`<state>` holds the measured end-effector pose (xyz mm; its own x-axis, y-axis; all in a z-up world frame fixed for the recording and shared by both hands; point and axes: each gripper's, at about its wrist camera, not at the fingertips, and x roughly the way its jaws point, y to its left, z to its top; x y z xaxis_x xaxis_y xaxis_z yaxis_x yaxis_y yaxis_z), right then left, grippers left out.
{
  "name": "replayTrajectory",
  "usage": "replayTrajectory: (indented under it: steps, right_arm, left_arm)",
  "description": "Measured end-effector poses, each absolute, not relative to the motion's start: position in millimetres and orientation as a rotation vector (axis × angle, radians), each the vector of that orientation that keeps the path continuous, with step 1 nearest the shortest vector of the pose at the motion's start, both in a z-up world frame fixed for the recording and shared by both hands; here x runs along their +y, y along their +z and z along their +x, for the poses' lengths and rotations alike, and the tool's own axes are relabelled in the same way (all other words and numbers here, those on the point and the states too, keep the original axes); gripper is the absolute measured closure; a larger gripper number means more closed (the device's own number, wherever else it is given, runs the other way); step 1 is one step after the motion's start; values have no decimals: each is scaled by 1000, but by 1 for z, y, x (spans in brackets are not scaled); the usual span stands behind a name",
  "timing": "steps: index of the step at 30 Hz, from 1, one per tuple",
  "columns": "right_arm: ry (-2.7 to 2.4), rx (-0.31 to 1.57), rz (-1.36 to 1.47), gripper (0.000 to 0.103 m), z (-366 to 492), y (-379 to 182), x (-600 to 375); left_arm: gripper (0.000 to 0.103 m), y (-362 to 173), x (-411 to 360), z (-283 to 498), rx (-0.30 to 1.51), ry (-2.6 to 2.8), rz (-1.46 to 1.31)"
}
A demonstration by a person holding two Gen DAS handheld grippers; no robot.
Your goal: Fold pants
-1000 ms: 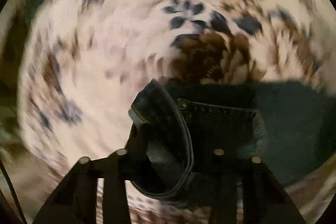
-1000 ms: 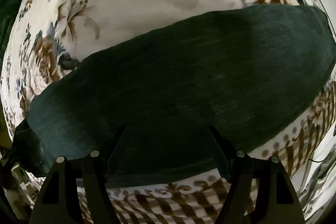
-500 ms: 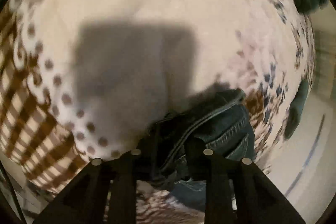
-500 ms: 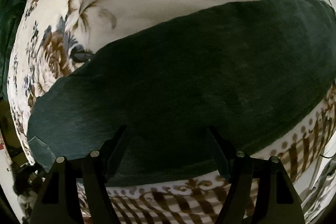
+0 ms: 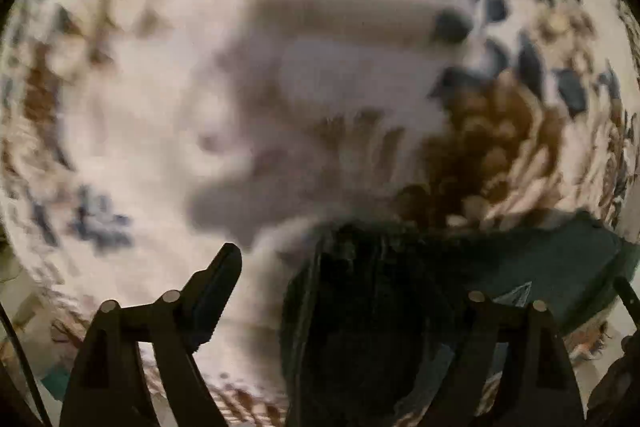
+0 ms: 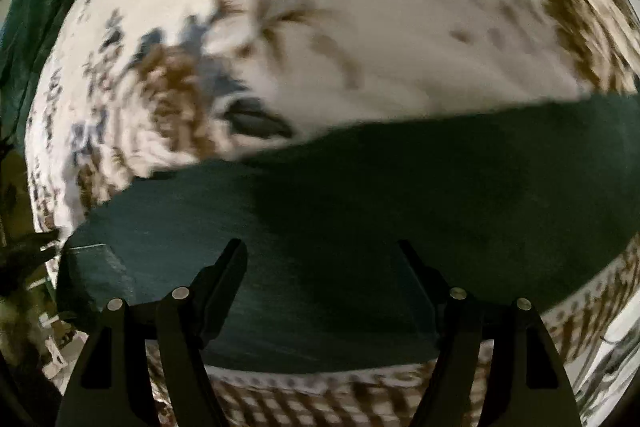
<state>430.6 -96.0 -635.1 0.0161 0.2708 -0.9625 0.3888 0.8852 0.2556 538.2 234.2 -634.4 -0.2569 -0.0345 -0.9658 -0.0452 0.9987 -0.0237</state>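
Step in hand: a fold pass is ending, with the waistband end being let go onto the rest of the garment. The dark blue-green denim pants (image 6: 360,219) lie flat in a long band across the floral white-and-brown bedspread (image 6: 400,27), close to its near edge where the brown checked border runs.

Left claw (image 5: 340,291): jaws have just been opening. Left finger (image 5: 216,283) stands clear over bare bedspread. The bunched waistband end of the pants (image 5: 368,307) sits between the fingers, against the right one. That view is blurred, but the pads do not appear to press on the cloth, so I read it as released, open. Past it the flat pants run off toward the right edge of that view.

Right claw (image 6: 320,279): jaws spread wide, hovering over the flat middle of the pants, nothing pinched, cloth lies smooth below it.

Judgement: partway through. The garment looks doubled into one long strip, with the crosswise fold not yet done; how many layers there are cannot be told.

Next move calls for: the left claw to lift clear without dragging the waistband, then both claws to take one end of the strip at its two corners and carry it over toward the other end, keeping the edges lined up. Risk: the thick waistband may bunch or slide on the soft bedspread.
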Motion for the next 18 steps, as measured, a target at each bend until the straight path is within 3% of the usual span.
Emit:
replayTrajectory:
  steps: [1,5,8,13,15,18]
  right_arm:
    - [-82,1567,519,26,436,-631,-89]
    - [-16,1544,473,26,452,-618,-63]
    - [21,1549,470,26,457,-616,-51]
    - [38,1566,479,26,443,-611,-52]
    - [33,1570,472,26,443,-612,-51]
    - [31,1575,458,26,442,-610,-51]
  left_arm:
    - [59,-636,242,538,1830,-10,-164]
    - [70,-611,260,516,1757,-37,-405]
    - [78,-577,271,481,1664,-216,-765]
    - [83,-572,303,434,1519,-266,-1185]
    - [87,-585,346,425,1501,-29,-1107]
    - [90,-591,394,421,1547,362,-640]
